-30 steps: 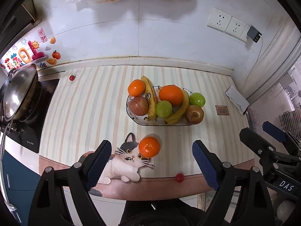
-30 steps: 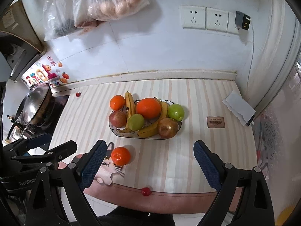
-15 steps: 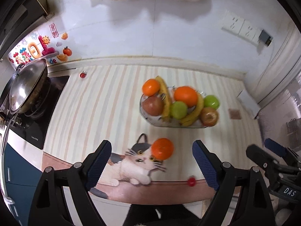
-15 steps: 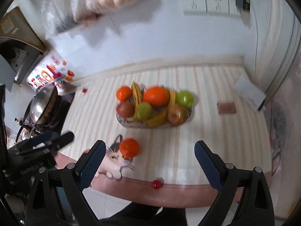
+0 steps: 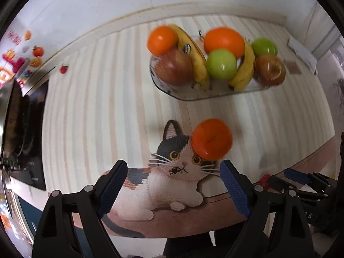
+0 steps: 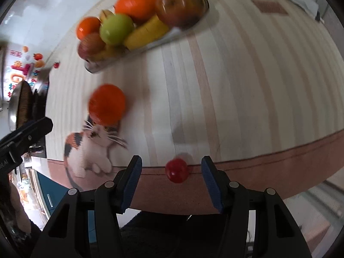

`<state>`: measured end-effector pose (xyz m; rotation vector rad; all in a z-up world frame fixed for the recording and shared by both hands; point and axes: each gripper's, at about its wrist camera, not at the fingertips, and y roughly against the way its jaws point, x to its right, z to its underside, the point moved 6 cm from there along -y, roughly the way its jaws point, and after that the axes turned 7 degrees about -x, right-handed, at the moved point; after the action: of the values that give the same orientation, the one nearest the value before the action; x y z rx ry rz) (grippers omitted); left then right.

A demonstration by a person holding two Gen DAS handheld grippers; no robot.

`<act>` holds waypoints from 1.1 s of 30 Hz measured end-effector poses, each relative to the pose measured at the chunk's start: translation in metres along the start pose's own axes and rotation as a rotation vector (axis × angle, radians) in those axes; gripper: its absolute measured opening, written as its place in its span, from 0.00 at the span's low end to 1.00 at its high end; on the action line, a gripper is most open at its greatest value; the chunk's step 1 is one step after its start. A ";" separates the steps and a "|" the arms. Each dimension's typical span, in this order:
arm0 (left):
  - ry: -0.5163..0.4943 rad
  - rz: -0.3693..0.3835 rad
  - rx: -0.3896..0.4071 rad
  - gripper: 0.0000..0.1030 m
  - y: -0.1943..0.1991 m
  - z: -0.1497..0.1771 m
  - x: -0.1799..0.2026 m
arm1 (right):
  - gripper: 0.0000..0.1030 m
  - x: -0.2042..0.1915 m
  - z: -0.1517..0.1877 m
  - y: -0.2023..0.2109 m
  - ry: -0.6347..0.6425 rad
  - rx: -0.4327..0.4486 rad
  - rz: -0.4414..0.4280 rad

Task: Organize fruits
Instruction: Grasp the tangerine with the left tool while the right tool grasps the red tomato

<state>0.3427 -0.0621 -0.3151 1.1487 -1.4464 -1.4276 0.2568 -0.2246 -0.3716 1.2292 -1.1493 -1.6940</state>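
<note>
A loose orange [image 5: 212, 138] lies on the striped mat by the cat picture; it also shows in the right wrist view [image 6: 107, 103]. A small red cherry tomato [image 6: 177, 170] sits near the mat's front edge, also visible in the left wrist view [image 5: 264, 178]. A glass bowl [image 5: 206, 92] at the back holds oranges, apples, green apples and bananas. My left gripper [image 5: 172, 187] is open and empty, just short of the orange. My right gripper [image 6: 171, 182] is open, its fingers either side of the tomato, not touching it.
A stove with a steel pot lid [image 5: 8, 111] stands at the left. Another small tomato [image 5: 63, 68] lies at the back left by the wall. A white folded cloth [image 5: 301, 51] and a small brown card [image 5: 293, 67] lie at the right.
Both grippers have dropped low and moved forward toward the mat. The left one has closed in on the loose orange, the right one on the small tomato. Both stay open.
</note>
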 end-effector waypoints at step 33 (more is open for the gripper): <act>-0.127 0.129 -0.127 0.61 -0.075 -0.030 0.044 | 0.30 -0.001 0.001 -0.015 -0.018 0.080 0.062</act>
<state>0.3649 -0.1099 -0.3911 0.8839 -1.4658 -1.5006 0.2553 -0.2181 -0.3852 1.2160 -1.2644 -1.6299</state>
